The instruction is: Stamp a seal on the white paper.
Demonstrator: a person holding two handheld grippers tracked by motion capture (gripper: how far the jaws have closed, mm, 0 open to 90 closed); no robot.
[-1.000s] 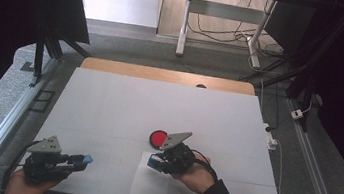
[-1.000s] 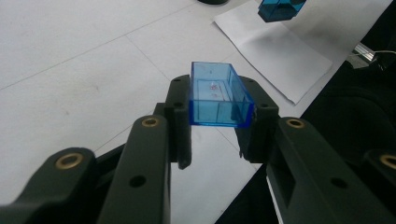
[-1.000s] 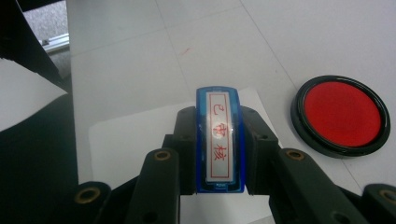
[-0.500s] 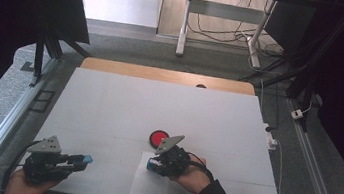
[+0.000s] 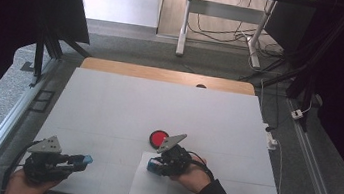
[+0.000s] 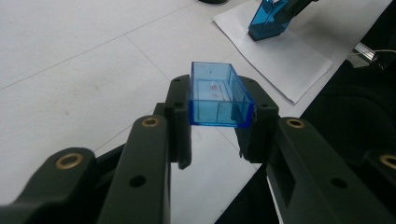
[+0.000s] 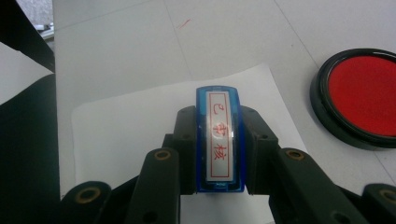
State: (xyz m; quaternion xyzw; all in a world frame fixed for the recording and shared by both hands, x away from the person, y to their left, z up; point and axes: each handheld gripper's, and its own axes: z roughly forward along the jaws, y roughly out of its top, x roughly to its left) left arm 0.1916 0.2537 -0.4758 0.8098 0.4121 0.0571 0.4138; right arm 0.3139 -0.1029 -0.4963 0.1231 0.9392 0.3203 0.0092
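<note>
The right gripper is clamped on a blue stamp, held on the sheet of paper just beside the red ink pad. The left gripper is clamped on the stamp's blue cap, above the table's near left corner.

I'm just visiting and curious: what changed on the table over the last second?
The right gripper, clamped on the blue stamp, shifted a little toward the person and down, from beside the red ink pad to over the white paper. The left gripper kept still, gripping the blue cap. Pad and paper stayed put.
</note>
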